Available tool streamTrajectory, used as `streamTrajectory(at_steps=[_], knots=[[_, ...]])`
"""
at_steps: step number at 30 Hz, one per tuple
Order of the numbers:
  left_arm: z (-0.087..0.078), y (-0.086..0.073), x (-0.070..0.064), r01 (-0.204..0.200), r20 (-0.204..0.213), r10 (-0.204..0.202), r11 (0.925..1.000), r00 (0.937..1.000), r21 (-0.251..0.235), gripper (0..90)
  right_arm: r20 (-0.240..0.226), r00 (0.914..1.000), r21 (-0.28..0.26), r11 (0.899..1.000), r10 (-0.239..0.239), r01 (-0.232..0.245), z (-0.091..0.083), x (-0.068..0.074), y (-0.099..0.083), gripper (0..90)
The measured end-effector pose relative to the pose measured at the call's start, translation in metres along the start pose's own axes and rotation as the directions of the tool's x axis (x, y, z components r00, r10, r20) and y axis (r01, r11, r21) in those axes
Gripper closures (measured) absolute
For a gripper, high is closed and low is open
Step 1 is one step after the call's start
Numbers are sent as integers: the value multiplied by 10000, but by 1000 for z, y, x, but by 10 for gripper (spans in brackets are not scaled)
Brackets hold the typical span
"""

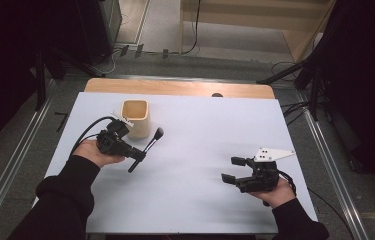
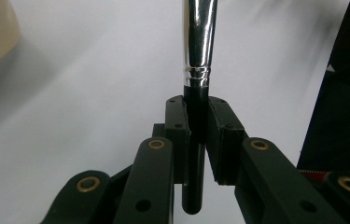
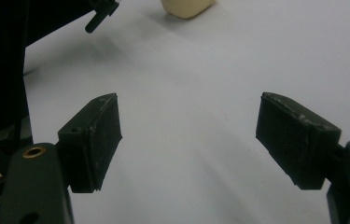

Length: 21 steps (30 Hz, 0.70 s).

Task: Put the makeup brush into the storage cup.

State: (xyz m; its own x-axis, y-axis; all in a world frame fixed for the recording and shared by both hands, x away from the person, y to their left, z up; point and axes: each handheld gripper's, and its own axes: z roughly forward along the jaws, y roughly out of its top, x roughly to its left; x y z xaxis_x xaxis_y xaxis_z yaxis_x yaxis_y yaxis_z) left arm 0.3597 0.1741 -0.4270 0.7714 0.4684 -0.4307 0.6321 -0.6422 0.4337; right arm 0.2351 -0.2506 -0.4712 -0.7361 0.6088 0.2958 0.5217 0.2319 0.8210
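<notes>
A makeup brush [image 1: 147,146] with a black handle, silver ferrule [image 2: 199,37] and dark bristles is clamped in my left gripper [image 1: 137,155], shut on the handle. The brush is lifted above the white table, its bristle end tilted up toward a beige square cup [image 1: 136,118] that stands upright just behind the gripper. In the left gripper view the pads [image 2: 178,126] squeeze the black handle [image 2: 196,116] just below the ferrule. My right gripper [image 1: 234,169] hovers at the right front of the table, jaws wide apart with nothing between them [image 3: 189,140].
The table wears a white cover [image 1: 195,150]; a strip of bare wood [image 1: 175,87] runs along its far edge. Cables and dark stands lie on the floor beyond. The beige cup [image 3: 186,7] and the brush's handle end [image 3: 99,14] appear far off in the right gripper view.
</notes>
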Motion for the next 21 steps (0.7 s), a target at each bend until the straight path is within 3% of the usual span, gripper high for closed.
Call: streamTrajectory(at_steps=[3,5,7,9,18,21], knots=[[2,-4,-2,147,378,-129,9988,9992,-463,805,-116,9999,-332,9994,118,-122,-1,4,3,235],[4,-5,-5,168,373,-144,9978,9992,-641,805,-178,9996,-382,9990,208,-214,-1,5,4,235],[5,-5,-11,75,38,-72,9971,10000,-755,806,-279,9982,-367,9978,540,-550,0,5,5,244],[6,-7,-15,46,160,-30,9948,9999,-1014,805,-503,9950,-308,9957,862,-878,0,5,6,252],[14,-14,-22,303,477,-228,9861,9986,-1635,805,-523,9940,-435,9942,960,-983,3,7,9,229],[15,-20,-26,476,888,-306,9793,9956,-1968,805,-539,9934,-571,9929,1013,-1043,4,7,11,218]])
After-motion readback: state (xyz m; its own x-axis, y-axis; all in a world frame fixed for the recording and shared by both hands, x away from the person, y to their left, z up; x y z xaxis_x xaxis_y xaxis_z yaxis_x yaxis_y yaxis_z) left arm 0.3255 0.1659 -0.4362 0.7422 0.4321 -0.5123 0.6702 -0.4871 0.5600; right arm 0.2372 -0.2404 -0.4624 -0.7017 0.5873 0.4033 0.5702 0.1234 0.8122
